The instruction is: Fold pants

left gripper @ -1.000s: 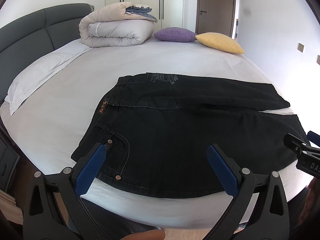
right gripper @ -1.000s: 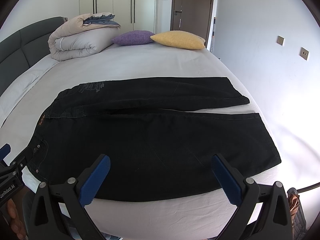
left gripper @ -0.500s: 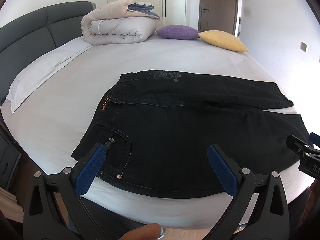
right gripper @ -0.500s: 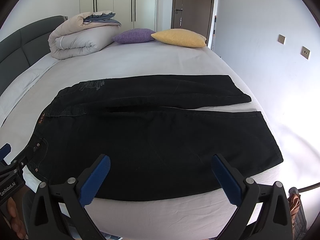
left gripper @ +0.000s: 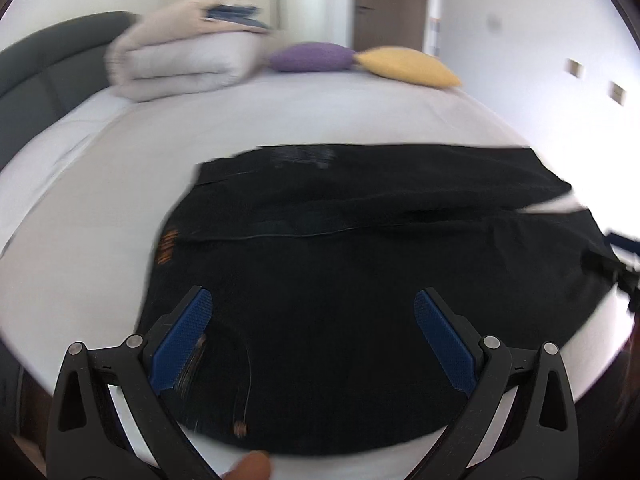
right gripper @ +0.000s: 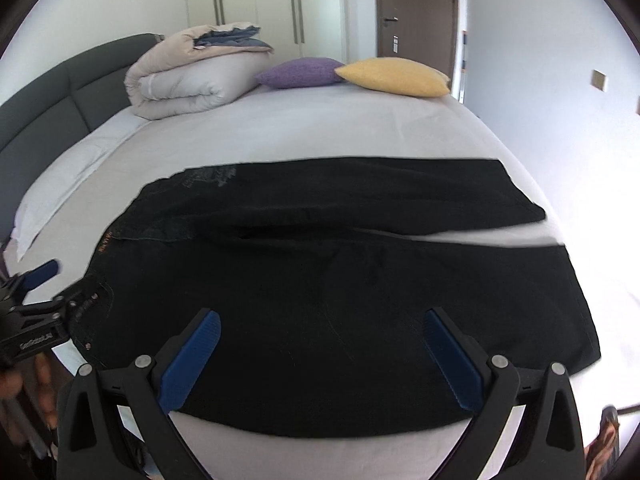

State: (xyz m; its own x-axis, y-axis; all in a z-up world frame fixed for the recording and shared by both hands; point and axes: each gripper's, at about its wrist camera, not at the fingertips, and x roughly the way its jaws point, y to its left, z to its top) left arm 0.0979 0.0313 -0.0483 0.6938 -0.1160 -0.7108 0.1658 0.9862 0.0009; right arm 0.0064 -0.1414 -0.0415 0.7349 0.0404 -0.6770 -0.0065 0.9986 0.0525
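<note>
Pants (right gripper: 340,304), black, lie flat across the near part of the white bed (right gripper: 320,128), legs pointing right, waistband left. Since half a second ago the left gripper (left gripper: 310,340) has swung in closer over the pocket area, blurring its view; its jaws gape wide, empty. The right gripper (right gripper: 320,354) hangs equally wide over the thigh, barely shifted.

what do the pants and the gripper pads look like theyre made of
Pants: likely black denim, matte; contrast stitching, small metal rivets at the pocket and a tan waistband patch suggest jeans. Right gripper pads: blue, ridged, probably rubber or soft plastic, set on matte black hard plastic arms with metal screws. Left gripper pads look the same, with a fine grid texture.
</note>
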